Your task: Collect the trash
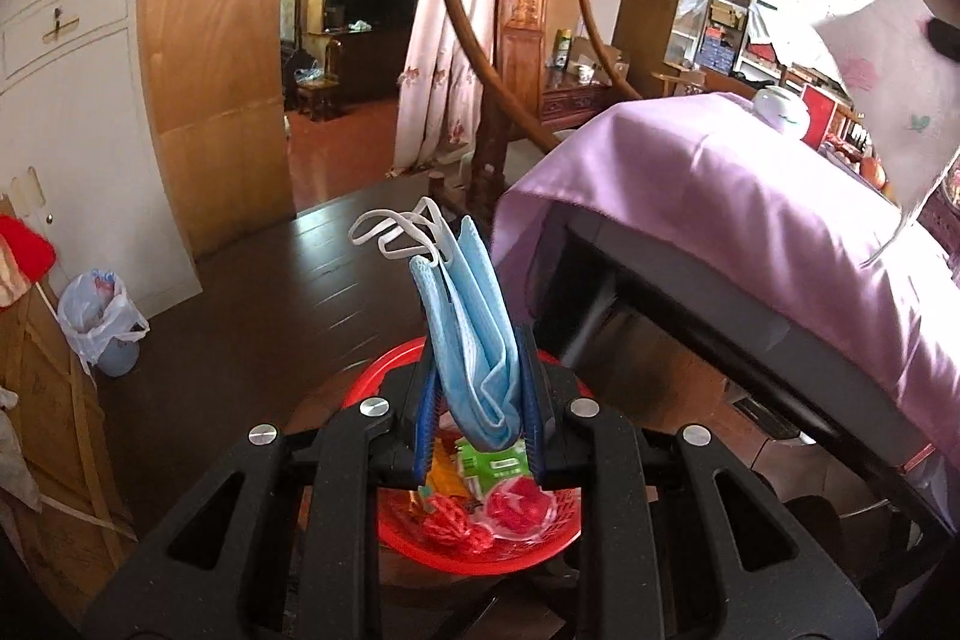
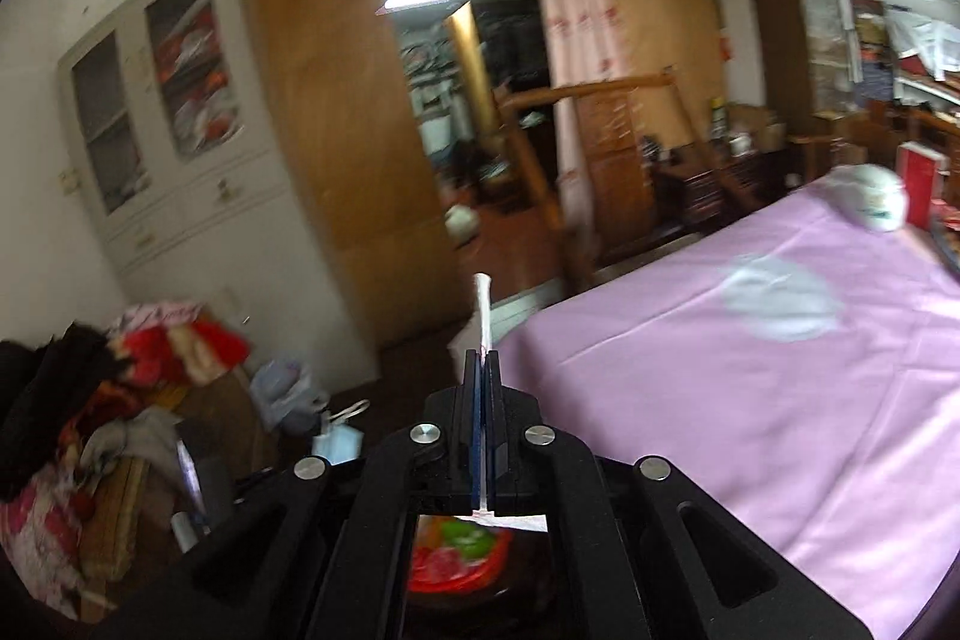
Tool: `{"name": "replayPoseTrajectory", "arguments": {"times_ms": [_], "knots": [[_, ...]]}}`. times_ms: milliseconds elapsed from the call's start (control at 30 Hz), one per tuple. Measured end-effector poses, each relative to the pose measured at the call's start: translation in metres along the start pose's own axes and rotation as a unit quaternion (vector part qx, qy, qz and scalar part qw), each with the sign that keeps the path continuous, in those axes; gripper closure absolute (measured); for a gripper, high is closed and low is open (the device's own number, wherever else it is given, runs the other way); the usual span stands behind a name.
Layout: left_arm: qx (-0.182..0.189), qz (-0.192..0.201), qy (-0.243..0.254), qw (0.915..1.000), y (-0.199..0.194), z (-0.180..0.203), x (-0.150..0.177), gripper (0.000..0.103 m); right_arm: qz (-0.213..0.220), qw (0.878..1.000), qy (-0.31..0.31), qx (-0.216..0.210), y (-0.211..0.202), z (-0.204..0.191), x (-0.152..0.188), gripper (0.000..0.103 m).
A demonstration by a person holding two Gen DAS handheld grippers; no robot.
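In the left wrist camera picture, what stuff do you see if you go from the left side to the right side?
White plastic bag in a bin → blue face mask pinched in the left gripper over the red basket → purple tablecloth → white sheet of paper.

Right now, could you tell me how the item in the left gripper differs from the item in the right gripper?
The left gripper clamps a blue face mask, folded and bulky, its white ear loops sticking up. The right gripper clamps a white paper sheet, flat and thin, seen edge-on. The mask props the left jaws apart; the right jaws nearly meet. Both hang above the red basket.
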State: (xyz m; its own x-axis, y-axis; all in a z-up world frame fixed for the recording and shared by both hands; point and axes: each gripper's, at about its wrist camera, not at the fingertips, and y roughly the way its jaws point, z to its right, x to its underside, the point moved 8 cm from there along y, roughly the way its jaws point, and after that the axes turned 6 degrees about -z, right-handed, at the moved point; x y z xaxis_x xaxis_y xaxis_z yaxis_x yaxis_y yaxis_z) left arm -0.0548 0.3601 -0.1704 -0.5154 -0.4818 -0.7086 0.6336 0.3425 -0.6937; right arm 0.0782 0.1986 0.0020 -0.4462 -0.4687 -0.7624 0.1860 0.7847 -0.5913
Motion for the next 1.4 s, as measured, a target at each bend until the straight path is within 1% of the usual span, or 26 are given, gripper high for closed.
{"name": "replayPoseTrajectory", "arguments": {"times_ms": [133, 233, 267, 367, 500, 600, 633, 667, 700, 733, 767, 800, 867, 1033, 1067, 1167, 1200, 1300, 1400], "knots": [[-0.005, -0.004, -0.006, 1.0000, 0.008, -0.013, 0.004, 0.078, -0.039, 0.999, -0.003, -0.025, 0.043, -0.028, 0.014, 0.102], [-0.007, -0.011, -0.007, 0.9999, 0.015, -0.021, 0.009, 0.078, -0.070, 0.997, 0.005, -0.041, 0.078, -0.037, 0.029, 0.102], [-0.007, -0.017, -0.009, 0.9998, 0.018, -0.024, 0.012, 0.076, -0.079, 0.996, 0.008, -0.046, 0.089, -0.040, 0.035, 0.102], [-0.002, -0.038, -0.014, 0.9992, 0.031, -0.031, 0.021, 0.075, -0.107, 0.992, 0.024, -0.059, 0.122, -0.042, 0.057, 0.102], [0.007, -0.073, -0.022, 0.9971, 0.053, -0.037, 0.038, 0.075, -0.149, 0.986, 0.044, -0.056, 0.169, -0.041, 0.093, 0.102], [0.014, -0.096, -0.028, 0.9949, 0.065, -0.038, 0.049, 0.075, -0.178, 0.981, 0.056, -0.051, 0.195, -0.038, 0.116, 0.101], [0.014, -0.101, -0.026, 0.9945, 0.067, -0.037, 0.052, 0.075, -0.189, 0.979, 0.057, -0.051, 0.203, -0.038, 0.125, 0.100], [0.013, -0.106, -0.022, 0.9941, 0.068, -0.036, 0.055, 0.068, -0.200, 0.977, 0.055, -0.051, 0.210, -0.039, 0.132, 0.098], [0.009, -0.110, -0.019, 0.9937, 0.070, -0.035, 0.057, 0.050, -0.211, 0.975, 0.054, -0.050, 0.215, -0.039, 0.141, 0.097], [0.000, -0.111, -0.016, 0.9936, 0.069, -0.035, 0.059, 0.039, -0.217, 0.973, 0.055, -0.052, 0.217, -0.039, 0.146, 0.089], [-0.004, -0.108, -0.016, 0.9940, 0.067, -0.035, 0.059, 0.023, -0.221, 0.972, 0.058, -0.054, 0.218, -0.039, 0.152, 0.076], [-0.007, -0.103, -0.014, 0.9946, 0.065, -0.034, 0.058, 0.021, -0.221, 0.972, 0.062, -0.054, 0.219, -0.038, 0.156, 0.074], [-0.009, -0.102, -0.002, 0.9947, 0.062, -0.030, 0.057, 0.021, -0.218, 0.973, 0.064, -0.043, 0.216, -0.034, 0.162, 0.074], [-0.027, -0.105, 0.012, 0.9940, 0.049, -0.033, 0.060, 0.021, -0.219, 0.973, 0.068, -0.012, 0.200, -0.026, 0.179, 0.073], [-0.032, -0.105, 0.016, 0.9938, 0.045, -0.033, 0.061, 0.021, -0.219, 0.974, 0.065, -0.001, 0.195, -0.025, 0.183, 0.068], [-0.059, -0.108, 0.032, 0.9919, 0.030, -0.039, 0.069, 0.019, -0.221, 0.973, 0.054, 0.031, 0.184, -0.025, 0.195, 0.058], [-0.065, -0.109, 0.037, 0.9912, 0.027, -0.041, 0.069, 0.019, -0.223, 0.973, 0.050, 0.040, 0.179, -0.027, 0.201, 0.057], [-0.085, -0.110, 0.048, 0.9892, 0.010, -0.047, 0.077, 0.016, -0.227, 0.971, 0.053, 0.048, 0.169, -0.031, 0.215, 0.052], [-0.088, -0.106, 0.051, 0.9891, -0.007, -0.048, 0.081, 0.015, -0.225, 0.971, 0.054, 0.060, 0.158, -0.038, 0.227, 0.046]]}}
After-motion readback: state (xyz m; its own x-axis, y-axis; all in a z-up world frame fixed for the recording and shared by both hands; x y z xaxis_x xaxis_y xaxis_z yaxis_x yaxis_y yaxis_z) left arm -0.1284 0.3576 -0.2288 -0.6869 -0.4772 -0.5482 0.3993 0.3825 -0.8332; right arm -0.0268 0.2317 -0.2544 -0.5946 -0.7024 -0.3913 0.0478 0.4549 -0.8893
